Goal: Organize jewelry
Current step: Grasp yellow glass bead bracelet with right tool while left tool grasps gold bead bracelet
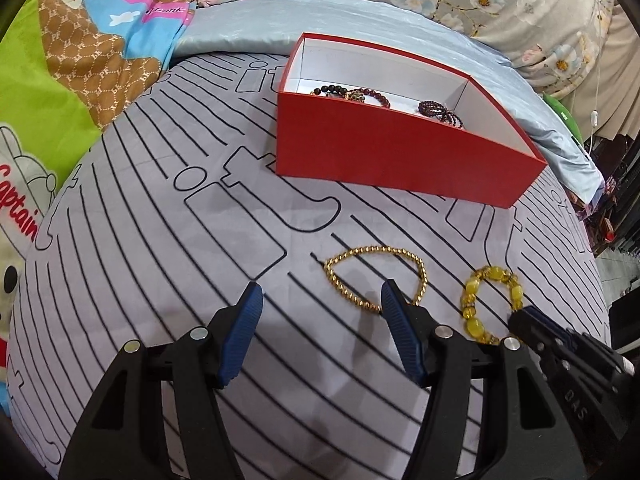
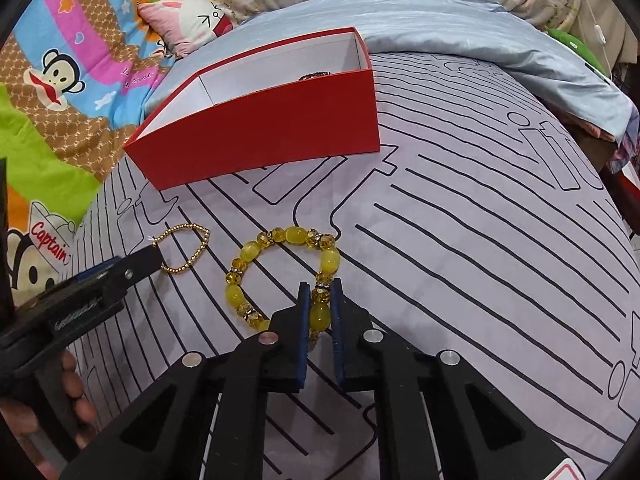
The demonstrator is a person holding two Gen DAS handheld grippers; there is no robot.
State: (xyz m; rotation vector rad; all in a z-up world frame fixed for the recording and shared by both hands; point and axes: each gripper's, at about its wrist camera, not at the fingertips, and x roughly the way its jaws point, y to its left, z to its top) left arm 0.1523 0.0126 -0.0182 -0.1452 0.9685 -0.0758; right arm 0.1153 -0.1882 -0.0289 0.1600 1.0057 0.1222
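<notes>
Right gripper (image 2: 320, 294) clamping yellow bracelet (image 2: 256, 250), gold bracelet (image 2: 188, 248) beside, red box (image 2: 280, 120) beyond

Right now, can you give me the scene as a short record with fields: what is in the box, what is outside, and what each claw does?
surface: striped grey bedsheet
container: open red box
inside box: dark beaded bracelets
outside box: gold bead bracelet; yellow bead bracelet
left claw: open, its right finger over the gold bead bracelet
right claw: shut on the yellow bead bracelet, which lies on the sheet
</notes>
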